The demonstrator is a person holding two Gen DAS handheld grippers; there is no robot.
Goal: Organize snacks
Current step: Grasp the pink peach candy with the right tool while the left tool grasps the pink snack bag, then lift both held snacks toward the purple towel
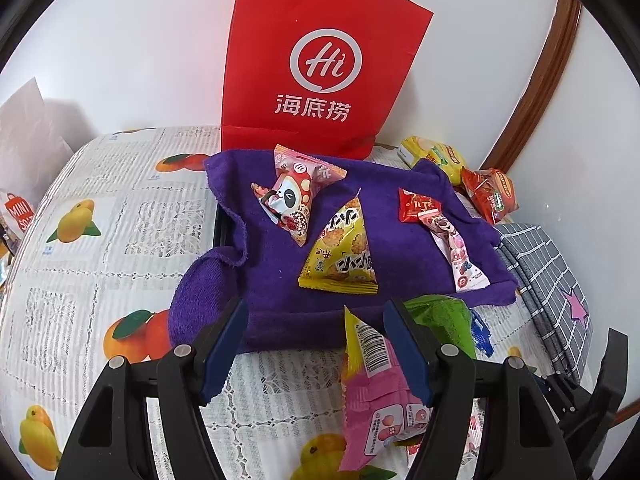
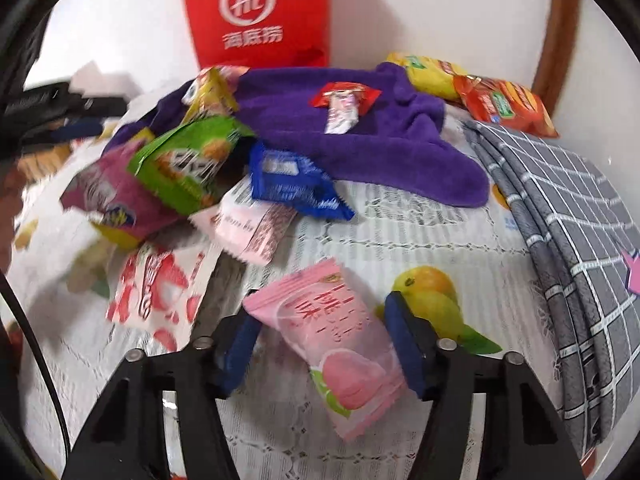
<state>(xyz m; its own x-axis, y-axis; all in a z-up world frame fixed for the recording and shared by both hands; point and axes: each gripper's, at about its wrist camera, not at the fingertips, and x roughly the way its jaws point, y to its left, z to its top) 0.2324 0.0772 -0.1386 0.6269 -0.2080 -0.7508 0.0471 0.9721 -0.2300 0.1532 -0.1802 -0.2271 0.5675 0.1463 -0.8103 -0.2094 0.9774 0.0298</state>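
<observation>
Five snack packets [image 1: 339, 246] are counted on one purple towel [image 1: 276, 248], perhaps eight more beside it, and one red bag [image 1: 316, 60].

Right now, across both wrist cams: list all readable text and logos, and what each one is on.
"Hi" in a speech-bubble ring, with "海底捞" under it: red paper bag at the wall.
"MINI SO": small red bag print at the left edge, partly cut off.
"桃": pink peach packet between the right gripper's jaws; other characters blurred.
Barcode: yellow-pink packet; digits too small.
Other wrappers: unreadable.
</observation>
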